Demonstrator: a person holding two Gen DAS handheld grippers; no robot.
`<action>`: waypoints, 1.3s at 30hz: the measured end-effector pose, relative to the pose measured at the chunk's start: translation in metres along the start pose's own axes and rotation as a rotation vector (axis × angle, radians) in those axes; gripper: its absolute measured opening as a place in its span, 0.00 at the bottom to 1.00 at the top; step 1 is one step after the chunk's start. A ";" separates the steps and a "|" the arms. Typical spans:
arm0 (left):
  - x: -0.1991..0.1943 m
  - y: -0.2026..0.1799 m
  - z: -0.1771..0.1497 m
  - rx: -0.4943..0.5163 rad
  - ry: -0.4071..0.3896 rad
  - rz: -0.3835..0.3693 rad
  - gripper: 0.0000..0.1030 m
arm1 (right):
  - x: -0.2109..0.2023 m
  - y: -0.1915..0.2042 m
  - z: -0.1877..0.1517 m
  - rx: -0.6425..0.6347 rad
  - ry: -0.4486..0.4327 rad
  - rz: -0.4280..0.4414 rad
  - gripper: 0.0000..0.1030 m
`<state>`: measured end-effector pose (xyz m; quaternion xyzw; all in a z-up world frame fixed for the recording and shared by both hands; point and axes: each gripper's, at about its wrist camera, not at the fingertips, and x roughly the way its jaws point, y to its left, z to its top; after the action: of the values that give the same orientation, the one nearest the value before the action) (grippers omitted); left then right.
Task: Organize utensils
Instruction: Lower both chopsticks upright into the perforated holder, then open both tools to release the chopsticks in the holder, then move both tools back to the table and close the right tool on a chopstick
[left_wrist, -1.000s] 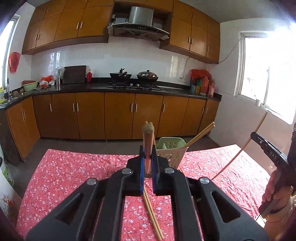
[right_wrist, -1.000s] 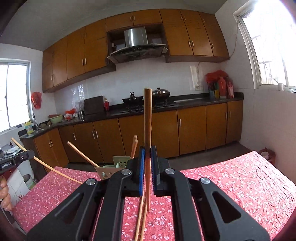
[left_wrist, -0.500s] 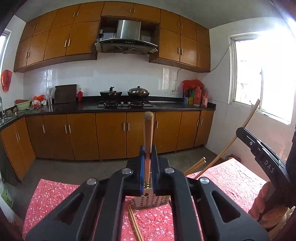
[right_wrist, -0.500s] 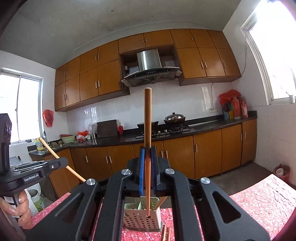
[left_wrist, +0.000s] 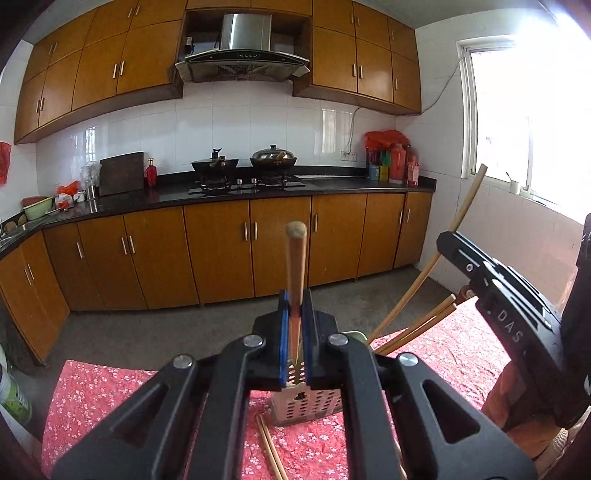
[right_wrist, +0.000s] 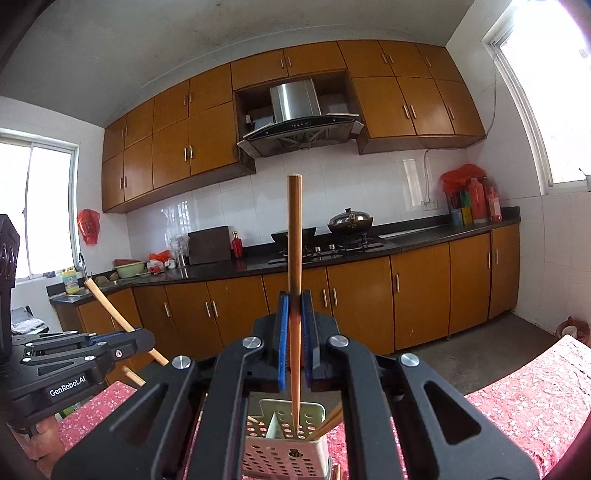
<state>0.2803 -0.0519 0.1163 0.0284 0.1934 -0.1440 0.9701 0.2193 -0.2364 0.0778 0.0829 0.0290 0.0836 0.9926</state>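
My left gripper (left_wrist: 295, 332) is shut on a wooden chopstick (left_wrist: 295, 266) that stands upright, its lower tip over the perforated pale utensil holder (left_wrist: 314, 406). My right gripper (right_wrist: 294, 336) is shut on another upright chopstick (right_wrist: 294, 258), its tip inside the holder (right_wrist: 284, 454). Two or three chopsticks (left_wrist: 417, 328) lean out of the holder to the right. Each gripper shows in the other view: the right one (left_wrist: 498, 306) and the left one (right_wrist: 74, 354).
The holder stands on a table with a red flowered cloth (left_wrist: 110, 387). Loose chopsticks (left_wrist: 271, 450) lie on the cloth in front of the holder. Beyond the table are the kitchen floor, brown cabinets (left_wrist: 221, 251) and a stove counter.
Both grippers have moved in over the holder with their chopsticks held upright. The chopstick tips have come down to the holder, the right one into it.
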 end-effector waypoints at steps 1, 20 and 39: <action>0.003 0.000 -0.003 0.001 0.005 0.000 0.07 | 0.002 0.000 -0.001 -0.001 0.009 -0.003 0.07; -0.049 0.016 -0.024 -0.053 -0.031 0.075 0.29 | -0.043 -0.025 -0.002 0.001 0.138 -0.080 0.37; -0.084 0.036 -0.181 -0.076 0.221 0.211 0.33 | -0.080 -0.040 -0.139 0.039 0.642 -0.120 0.21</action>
<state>0.1499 0.0247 -0.0192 0.0273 0.3004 -0.0299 0.9530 0.1374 -0.2662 -0.0626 0.0692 0.3471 0.0461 0.9341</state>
